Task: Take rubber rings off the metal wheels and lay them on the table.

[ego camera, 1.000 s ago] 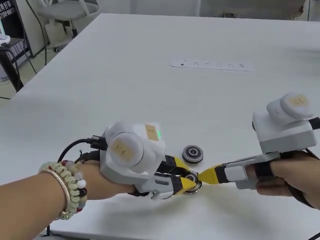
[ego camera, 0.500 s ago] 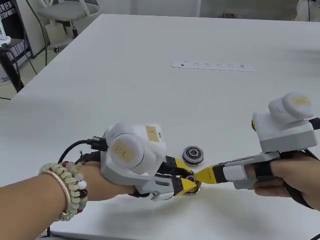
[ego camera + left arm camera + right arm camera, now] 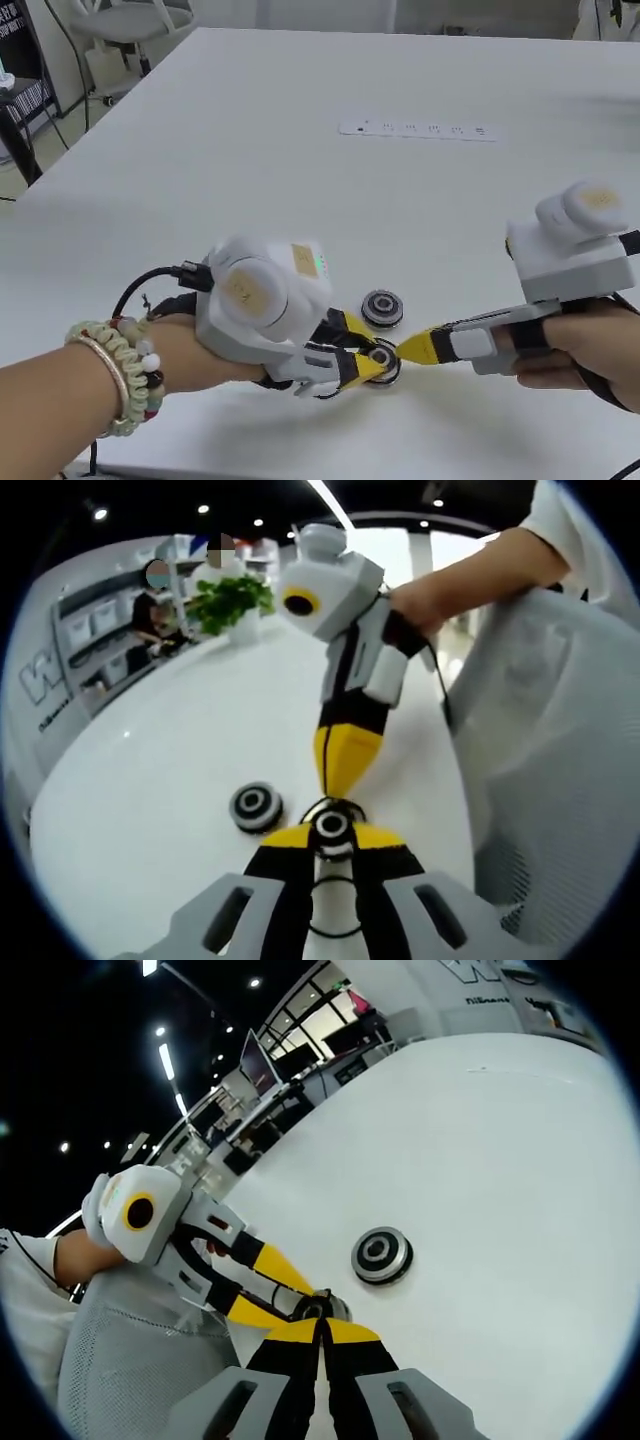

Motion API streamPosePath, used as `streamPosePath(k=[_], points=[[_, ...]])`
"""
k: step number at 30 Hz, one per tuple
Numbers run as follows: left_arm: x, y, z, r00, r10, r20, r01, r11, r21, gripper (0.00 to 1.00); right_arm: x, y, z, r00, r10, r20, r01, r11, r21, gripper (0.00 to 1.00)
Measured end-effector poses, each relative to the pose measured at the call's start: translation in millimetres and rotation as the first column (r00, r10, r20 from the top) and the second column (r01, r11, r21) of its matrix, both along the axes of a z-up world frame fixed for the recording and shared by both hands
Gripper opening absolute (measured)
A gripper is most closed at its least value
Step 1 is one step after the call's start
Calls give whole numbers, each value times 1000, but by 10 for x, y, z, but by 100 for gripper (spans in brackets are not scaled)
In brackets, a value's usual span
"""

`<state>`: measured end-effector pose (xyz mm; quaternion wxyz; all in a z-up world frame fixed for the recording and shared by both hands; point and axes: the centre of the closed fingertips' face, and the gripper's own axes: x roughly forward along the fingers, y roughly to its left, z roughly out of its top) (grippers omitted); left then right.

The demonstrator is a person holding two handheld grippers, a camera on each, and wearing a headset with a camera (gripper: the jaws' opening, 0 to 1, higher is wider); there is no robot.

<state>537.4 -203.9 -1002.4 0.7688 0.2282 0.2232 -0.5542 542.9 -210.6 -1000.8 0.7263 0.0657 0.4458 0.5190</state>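
Near the front edge of the tabletop (image 3: 300,190), the left gripper (image 3: 370,362) has its fingers clamped on a wheel (image 3: 381,356). The right gripper (image 3: 407,350) has its fingers pressed together, tips against that wheel's rim; whether they pinch its ring I cannot tell. A second wheel (image 3: 382,308) lies flat just beyond them.
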Motion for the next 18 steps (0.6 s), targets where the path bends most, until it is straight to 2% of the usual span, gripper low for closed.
streamPosePath(k=[2,7,13,14,15,18], points=[[4,28,6,1000,-4,12,4,1000,15,17,15,-25,13,1000,-8,-2,8,1000,1,0],[6,75,85,1000,-4,15,4,1000,10,19,14,-38,43,1000,-16,-13,16,1000,12,0],[27,113,232,1000,9,23,-8,1000,-30,23,-9,0,92,1000,-5,-4,5,1000,30,0],[32,120,251,1000,12,25,-11,999,-33,24,-12,35,166,1000,-7,-13,8,998,70,0],[35,129,267,1000,14,27,-13,999,-36,25,1,44,204,1000,-17,-15,19,996,86,0],[40,167,337,999,19,35,-17,999,-46,28,40,24,248,1000,-29,10,28,996,86,0]])
